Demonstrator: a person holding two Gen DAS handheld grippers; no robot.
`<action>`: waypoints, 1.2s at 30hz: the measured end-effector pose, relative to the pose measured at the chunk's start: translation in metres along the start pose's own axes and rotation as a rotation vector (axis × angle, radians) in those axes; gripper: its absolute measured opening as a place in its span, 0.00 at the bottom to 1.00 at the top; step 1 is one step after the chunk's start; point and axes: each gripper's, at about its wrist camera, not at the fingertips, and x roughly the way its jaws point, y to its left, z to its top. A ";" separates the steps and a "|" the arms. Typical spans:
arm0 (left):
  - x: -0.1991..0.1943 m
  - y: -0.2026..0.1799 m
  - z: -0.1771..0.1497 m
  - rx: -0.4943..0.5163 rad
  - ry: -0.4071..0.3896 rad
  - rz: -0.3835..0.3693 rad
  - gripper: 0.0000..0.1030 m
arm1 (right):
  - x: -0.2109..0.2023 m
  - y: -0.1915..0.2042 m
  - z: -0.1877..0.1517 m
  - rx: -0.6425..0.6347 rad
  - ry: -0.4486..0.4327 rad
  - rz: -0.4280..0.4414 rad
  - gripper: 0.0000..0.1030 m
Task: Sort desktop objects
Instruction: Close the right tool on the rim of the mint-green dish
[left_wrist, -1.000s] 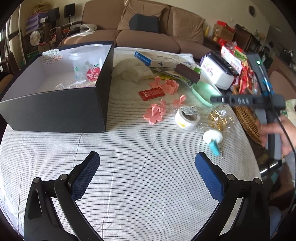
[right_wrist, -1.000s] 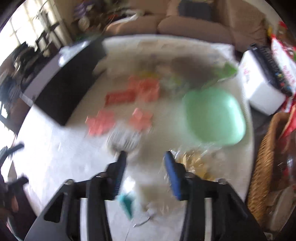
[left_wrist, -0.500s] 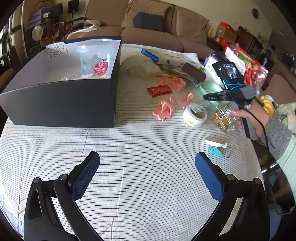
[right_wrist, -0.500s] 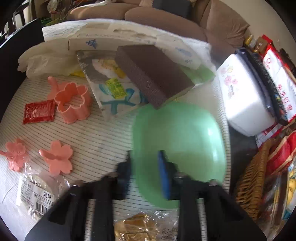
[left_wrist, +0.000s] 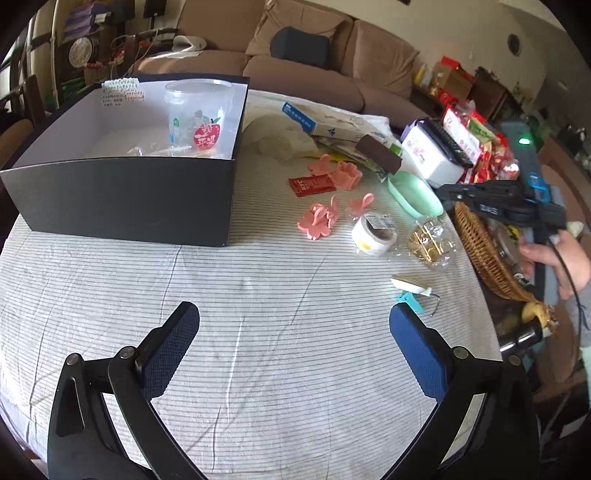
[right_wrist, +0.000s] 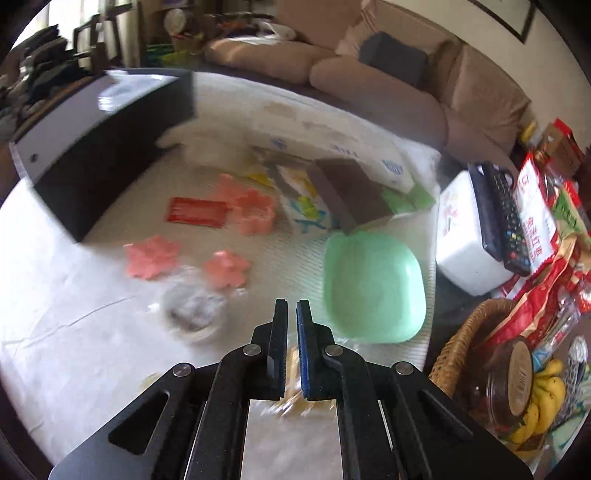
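Since half a second ago my right gripper (right_wrist: 291, 310) has pulled back from over the green dish (right_wrist: 373, 291), and its jaws, then slightly parted, now stand almost together with nothing between them. The right view is smeared by motion.

Far left on the striped tablecloth (left_wrist: 258, 332) sits the black box (left_wrist: 122, 199), holding a clear plastic cup (left_wrist: 199, 114) with a red apple print. My left gripper (left_wrist: 291, 347) hovers over the bare near part of the cloth, jaws wide apart and empty. Right of the box lie a red sachet (left_wrist: 312, 185) and a pink flower-shaped cutter (left_wrist: 346, 174), with more pink flower pieces (left_wrist: 317, 221) nearer. Next comes a roll of tape (left_wrist: 373, 236), then a clear packet of gold clips (left_wrist: 430, 245). Nearer, a white-and-teal clip (left_wrist: 410, 290) lies alone. The green dish sits farther right, a brown sponge block (left_wrist: 380, 157) just behind it, and a wicker basket (left_wrist: 480, 247) at the table's right edge.
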 end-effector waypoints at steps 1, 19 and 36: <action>-0.003 0.002 -0.002 -0.009 0.003 -0.004 1.00 | -0.013 0.011 -0.003 -0.016 -0.015 0.022 0.04; -0.033 0.040 -0.037 -0.026 0.030 0.071 1.00 | -0.045 0.163 -0.079 -0.140 0.036 0.205 0.07; 0.018 0.018 -0.005 0.056 0.040 0.047 1.00 | 0.093 -0.048 0.008 0.218 0.102 -0.095 0.49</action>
